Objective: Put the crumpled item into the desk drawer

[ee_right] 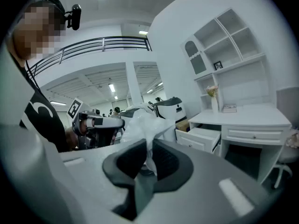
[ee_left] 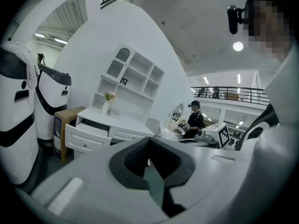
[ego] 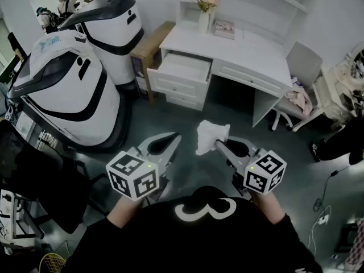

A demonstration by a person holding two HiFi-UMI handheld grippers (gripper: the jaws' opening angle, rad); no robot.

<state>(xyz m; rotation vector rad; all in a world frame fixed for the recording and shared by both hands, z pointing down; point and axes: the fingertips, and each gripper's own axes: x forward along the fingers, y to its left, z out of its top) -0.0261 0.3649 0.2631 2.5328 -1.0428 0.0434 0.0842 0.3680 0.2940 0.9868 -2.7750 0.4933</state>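
The crumpled item [ego: 210,134] is a white wad of paper or cloth, pinched in my right gripper [ego: 218,144], which hangs over the grey floor in front of the desk. In the right gripper view the wad [ee_right: 143,123] bulges out above the jaws of the right gripper [ee_right: 148,147], which press on it. My left gripper [ego: 174,137] is level with it on the left, shut and empty; the left gripper [ee_left: 148,143] shows nothing between its pads. The white desk [ego: 250,49] stands ahead, its left top drawer [ego: 183,68] pulled open. The open drawer [ee_right: 202,137] also shows in the right gripper view.
Two large white-and-black machines [ego: 67,91] stand at the left, and a wooden box [ego: 149,45] sits beside the desk. On the desk are a flower vase [ego: 205,15] and a book [ego: 224,28]. A chair [ego: 300,71] with pink cloth is at the right.
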